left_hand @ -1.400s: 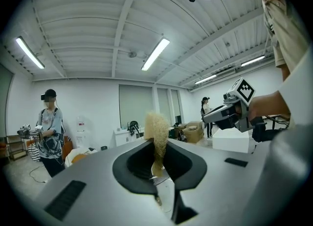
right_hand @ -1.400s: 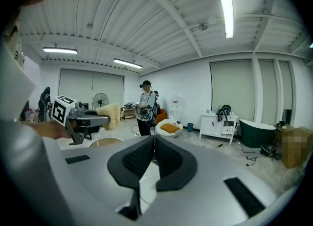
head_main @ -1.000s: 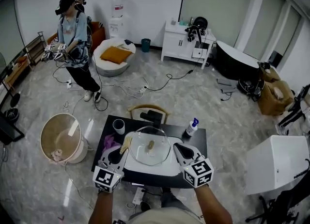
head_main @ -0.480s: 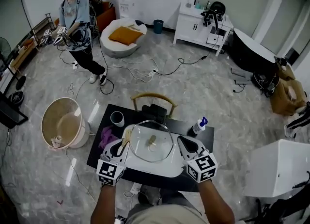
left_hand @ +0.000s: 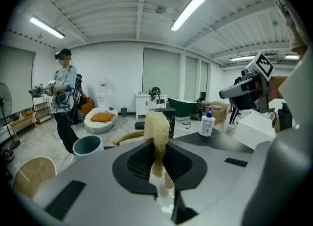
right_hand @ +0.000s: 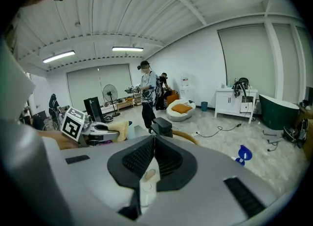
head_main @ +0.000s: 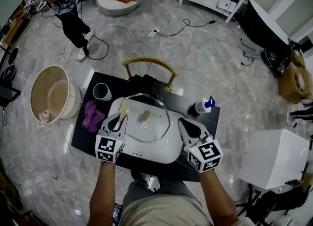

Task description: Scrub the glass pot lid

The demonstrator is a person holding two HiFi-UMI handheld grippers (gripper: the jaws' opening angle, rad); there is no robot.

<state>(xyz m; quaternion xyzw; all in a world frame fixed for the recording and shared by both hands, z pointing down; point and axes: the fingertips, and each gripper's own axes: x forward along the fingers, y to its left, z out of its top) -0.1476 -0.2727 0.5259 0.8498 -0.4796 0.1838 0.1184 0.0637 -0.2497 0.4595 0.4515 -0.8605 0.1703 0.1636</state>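
Note:
The glass pot lid (head_main: 154, 122), with a tan knob in its middle, lies on a white tray (head_main: 146, 150) on the black table. My left gripper (head_main: 121, 119) is at the lid's left rim, shut on a pale loofah scrubber (head_main: 124, 108). In the left gripper view the loofah scrubber (left_hand: 156, 129) stands up between the jaws of the left gripper (left_hand: 156, 144). My right gripper (head_main: 183, 122) hovers at the lid's right rim. In the right gripper view the right gripper (right_hand: 152, 140) has its jaws together with nothing held.
A teal cup (head_main: 101, 91) and a purple cloth (head_main: 92, 115) sit at the table's left, a spray bottle (head_main: 202, 106) at its right. A chair (head_main: 149, 64) stands behind the table, a round basket (head_main: 51, 96) on the floor to the left, a white box (head_main: 272, 158) to the right.
The head view has tipped downward and now shows more of the table. Both grippers keep their places at either side of the lid, the left still holding the loofah.

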